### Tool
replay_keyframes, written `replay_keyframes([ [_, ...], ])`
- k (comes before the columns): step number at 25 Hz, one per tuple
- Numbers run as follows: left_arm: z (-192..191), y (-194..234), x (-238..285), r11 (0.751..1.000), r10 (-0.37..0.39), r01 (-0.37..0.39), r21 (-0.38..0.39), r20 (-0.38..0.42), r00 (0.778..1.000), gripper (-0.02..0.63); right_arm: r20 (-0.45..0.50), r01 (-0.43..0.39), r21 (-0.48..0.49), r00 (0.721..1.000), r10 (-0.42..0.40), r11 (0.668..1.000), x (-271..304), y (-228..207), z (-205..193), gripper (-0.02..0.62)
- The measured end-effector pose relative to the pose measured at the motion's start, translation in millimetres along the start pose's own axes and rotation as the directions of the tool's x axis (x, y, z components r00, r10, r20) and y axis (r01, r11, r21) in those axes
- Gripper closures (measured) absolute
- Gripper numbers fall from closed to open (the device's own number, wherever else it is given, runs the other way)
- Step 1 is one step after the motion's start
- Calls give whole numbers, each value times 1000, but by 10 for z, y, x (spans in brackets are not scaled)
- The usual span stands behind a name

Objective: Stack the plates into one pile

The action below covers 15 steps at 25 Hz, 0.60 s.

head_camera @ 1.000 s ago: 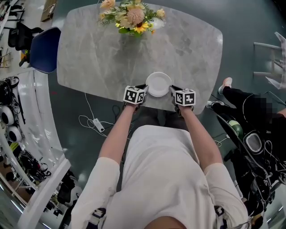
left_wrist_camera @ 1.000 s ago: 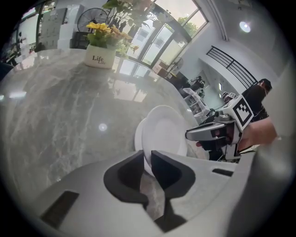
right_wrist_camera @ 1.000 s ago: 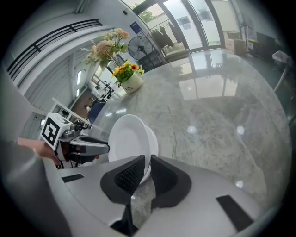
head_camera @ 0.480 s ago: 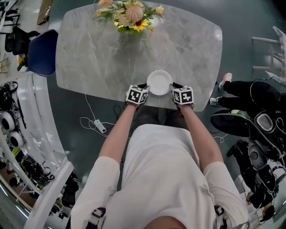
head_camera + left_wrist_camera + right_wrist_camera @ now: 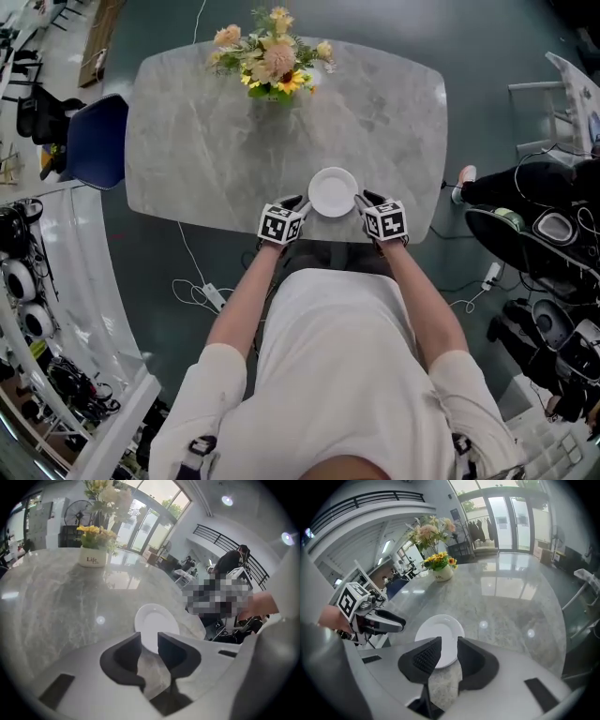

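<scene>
Now that both claws stand a little back from it, the white round ceramic plate [image 5: 333, 191] rests on its own on the grey marble-patterned table [image 5: 206, 141], close to the table's lower edge and just above the middle of the head view. A second ago the left claw [image 5: 298, 203] and the right claw [image 5: 362, 199] sat tight against its rim on either side. The left claw's jaws have just been opening; they now stand apart with only bare table between them, and the plate lies just past their tips in the left gripper view. The right claw's jaws are also parted and hold nothing, with the plate showing beyond the gap. Only this one white disc is on the table, besides the vase of yellow and peach flowers [image 5: 272, 54] at the upper edge. I judge the pile set down and released, though how many plates it holds cannot be made out.
</scene>
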<state>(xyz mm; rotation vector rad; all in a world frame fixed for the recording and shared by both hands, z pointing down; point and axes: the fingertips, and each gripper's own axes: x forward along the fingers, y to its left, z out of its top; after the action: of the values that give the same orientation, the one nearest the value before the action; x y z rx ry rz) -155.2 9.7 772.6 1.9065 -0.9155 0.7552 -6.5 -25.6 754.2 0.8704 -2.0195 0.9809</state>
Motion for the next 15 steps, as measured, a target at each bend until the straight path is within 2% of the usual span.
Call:
replay_keyframes([
  [9,468,-137,-547,999,-14,8,36,162,987,502,135,27,-32,991,-23,999,-530,112,326,487],
  [15,718,-272,-1019,998,-19,6,56,229,973,511,236,20,-68,972,-3,997,-1084,330,602,508],
])
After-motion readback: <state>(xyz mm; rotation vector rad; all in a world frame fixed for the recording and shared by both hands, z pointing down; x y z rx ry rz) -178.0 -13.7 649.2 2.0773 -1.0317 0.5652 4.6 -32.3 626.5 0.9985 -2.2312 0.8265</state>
